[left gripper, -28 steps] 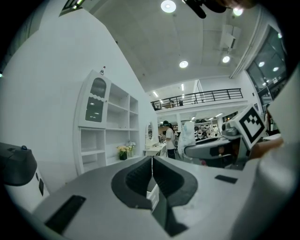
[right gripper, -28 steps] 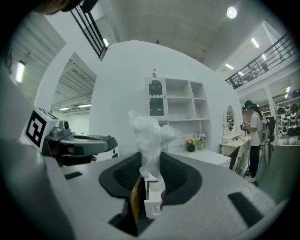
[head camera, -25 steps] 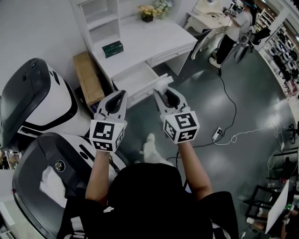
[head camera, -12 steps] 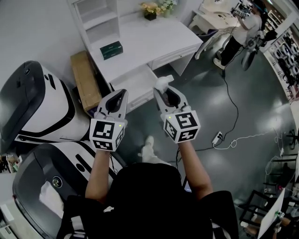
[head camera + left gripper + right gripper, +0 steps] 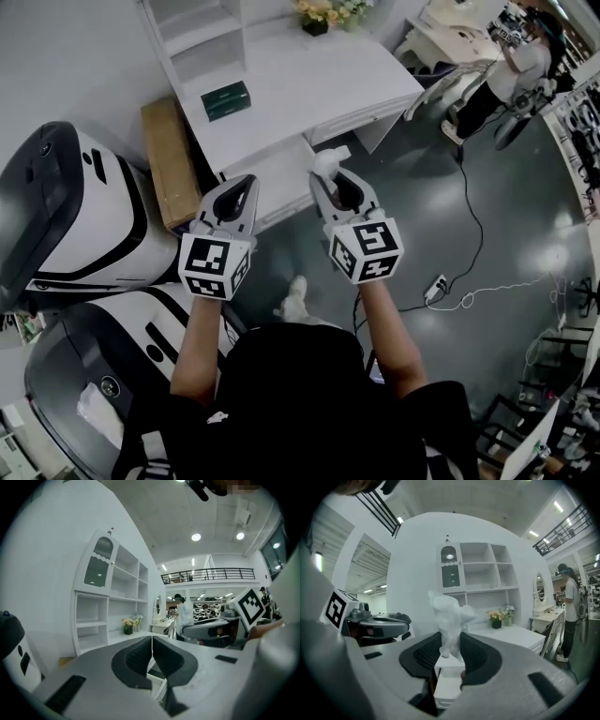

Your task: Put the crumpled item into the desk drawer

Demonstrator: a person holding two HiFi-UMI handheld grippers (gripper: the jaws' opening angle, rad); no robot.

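Both forearms reach straight out from the body, side by side, held nearly level and tipped slightly down toward the white desk. The left hand-held gripper (image 5: 239, 190) sits over the floor just short of the open drawer (image 5: 274, 174). The right hand-held gripper (image 5: 334, 181) is at the drawer's right front corner, with the crumpled item (image 5: 328, 161) sticking out past its tips.

Compared with a second ago, both arms have carried forward together and the desk has drawn closer under them. The right grip hasn't changed, and the wad is still in the air, not yet in the drawer.

The right gripper view shows the hold: jaws partway apart, pads pressing the white crumpled item (image 5: 449, 616), which rises above the right hand-held gripper (image 5: 451, 649). The left gripper view shows the left hand-held gripper (image 5: 152, 645) with its jaws together and nothing between them. Only the head view takes in the tabletop (image 5: 309, 80) with a green box (image 5: 226, 99) and flowers (image 5: 328, 12) on it.
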